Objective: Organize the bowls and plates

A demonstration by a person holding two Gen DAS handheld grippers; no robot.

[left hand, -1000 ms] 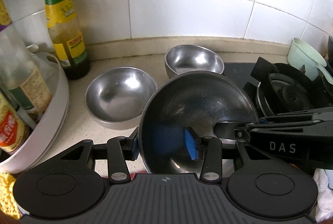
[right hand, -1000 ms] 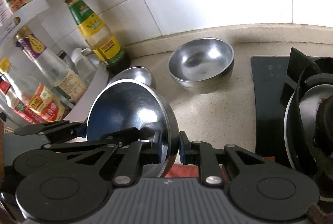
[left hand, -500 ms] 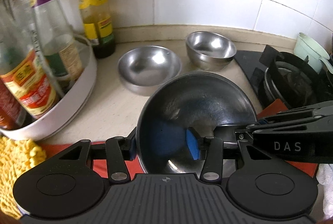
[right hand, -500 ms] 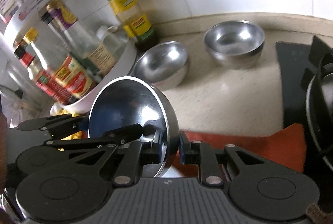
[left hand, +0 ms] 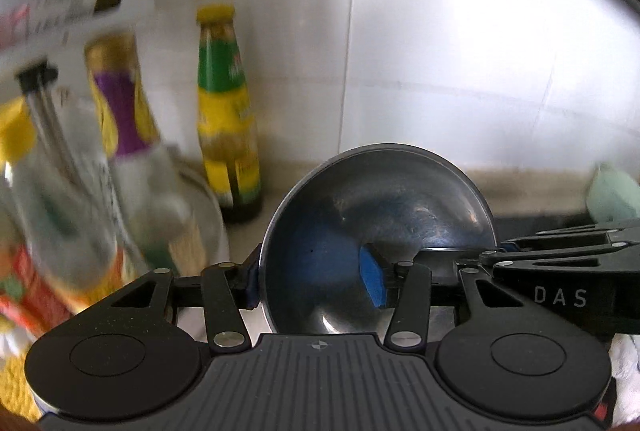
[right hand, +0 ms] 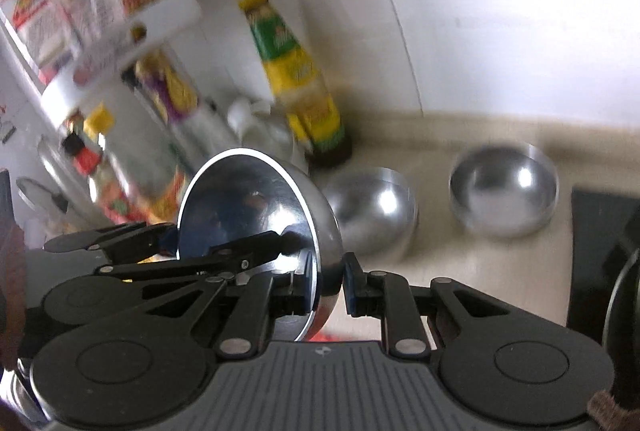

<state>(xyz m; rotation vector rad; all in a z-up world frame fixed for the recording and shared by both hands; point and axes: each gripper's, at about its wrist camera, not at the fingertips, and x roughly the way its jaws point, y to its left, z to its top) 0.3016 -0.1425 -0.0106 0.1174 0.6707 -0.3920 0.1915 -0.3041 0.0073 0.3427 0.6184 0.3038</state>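
Note:
A steel bowl (left hand: 380,215) hangs tilted in the air, held by both grippers. My left gripper (left hand: 312,283) straddles its left wall, one blue pad outside the rim and the other inside the bowl, shut on it. My right gripper (right hand: 330,285) is clamped on the rim (right hand: 320,271) at the opposite side. It shows as a black arm (left hand: 560,271) in the left wrist view. The left gripper (right hand: 222,241) shows in the right wrist view, reaching into the bowl (right hand: 240,199). Two more steel bowls (right hand: 376,215) (right hand: 504,191) sit on the counter beyond.
A green and yellow sauce bottle (right hand: 296,79) stands by the tiled wall. A white two-tier rack (right hand: 120,43) full of bottles and packets is close on the left. The black hob (right hand: 600,231) lies at the right, with a mint green item (left hand: 612,199) behind it.
Both grippers have risen with the bowl and swung toward the rack. The two counter bowls have dropped out of the left wrist view, and the rack's upper shelf has come in.

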